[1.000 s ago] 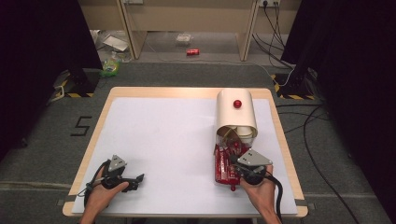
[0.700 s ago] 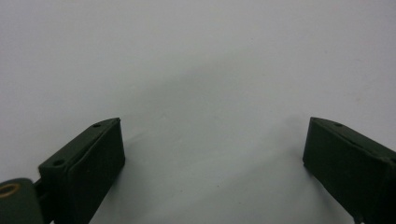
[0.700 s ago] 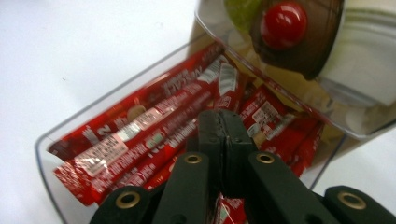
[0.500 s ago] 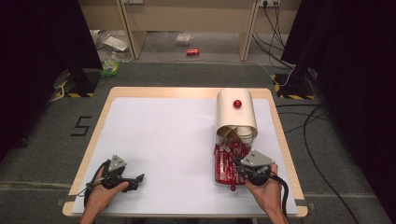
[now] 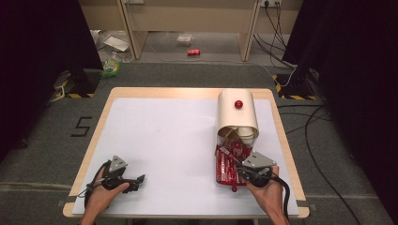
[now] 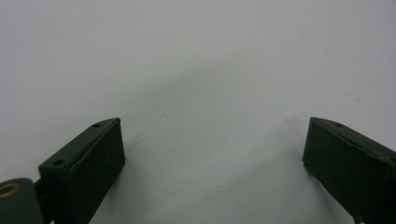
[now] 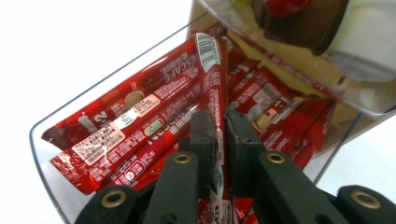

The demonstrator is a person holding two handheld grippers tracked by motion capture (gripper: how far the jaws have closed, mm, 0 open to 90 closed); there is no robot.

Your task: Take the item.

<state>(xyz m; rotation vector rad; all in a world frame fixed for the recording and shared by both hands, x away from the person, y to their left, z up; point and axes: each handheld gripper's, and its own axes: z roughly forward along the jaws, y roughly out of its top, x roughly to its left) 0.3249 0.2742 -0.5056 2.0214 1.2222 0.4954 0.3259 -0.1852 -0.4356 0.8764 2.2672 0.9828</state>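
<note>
1. Bench [image 5: 155, 140]: white top surface, light wood-coloured edge.
2. Dispenser cover [image 5: 237, 115]: cream body with one red knob [image 5: 239, 104].
3. Tray [image 7: 46, 154]: clear and colourless.
4. Coffee stick sachets [image 7: 140, 121]: glossy red, with white label panels, white lettering and small round brown motifs.
5. Pinched sachet [image 7: 212, 70]: red, with a white barcode panel of black bars at its far end.
6. Right tongs [image 7: 219, 135]: black, with brass-coloured rivets.
7. Left tongs [image 6: 212, 158]: matt black, against white.
8. Floor [image 5: 187, 75]: grey carpet; black-and-yellow hazard stripes at the stand bases.
</note>
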